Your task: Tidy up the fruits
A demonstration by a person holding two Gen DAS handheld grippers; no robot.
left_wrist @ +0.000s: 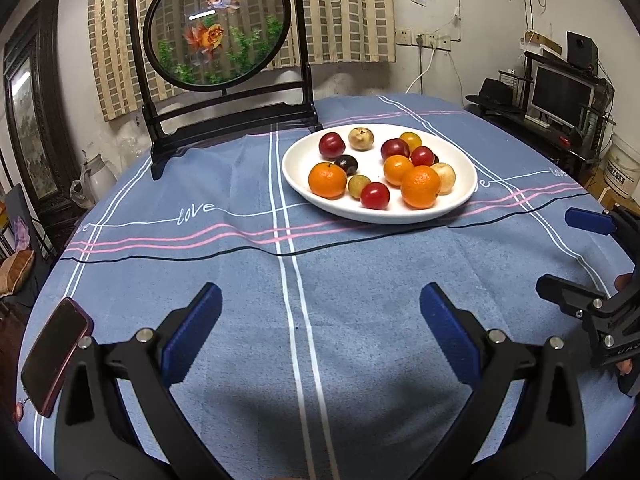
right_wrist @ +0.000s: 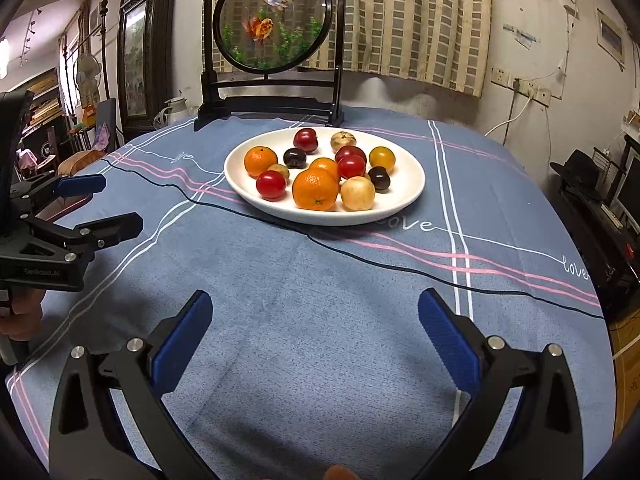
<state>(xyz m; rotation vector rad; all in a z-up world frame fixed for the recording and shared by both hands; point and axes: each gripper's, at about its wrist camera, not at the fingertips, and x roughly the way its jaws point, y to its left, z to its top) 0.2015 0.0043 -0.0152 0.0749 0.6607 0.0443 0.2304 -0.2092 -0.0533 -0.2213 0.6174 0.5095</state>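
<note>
I've got both grippers hovering low over the blue tablecloth [left_wrist: 360,320]. My left gripper [left_wrist: 320,320] has its fingers spread wide, nothing between them; my right gripper [right_wrist: 316,324] is just as wide and empty. The fruits [left_wrist: 384,168] all sit on the white plate [left_wrist: 296,168] ahead, well apart from both. A phone [left_wrist: 54,354] lies at the left edge.

Black plastic left gripper [left_wrist: 320,312] and right gripper [right_wrist: 316,316], blue ribbed pads [left_wrist: 192,332], silver screws, bare fingers lower left of right view.
</note>
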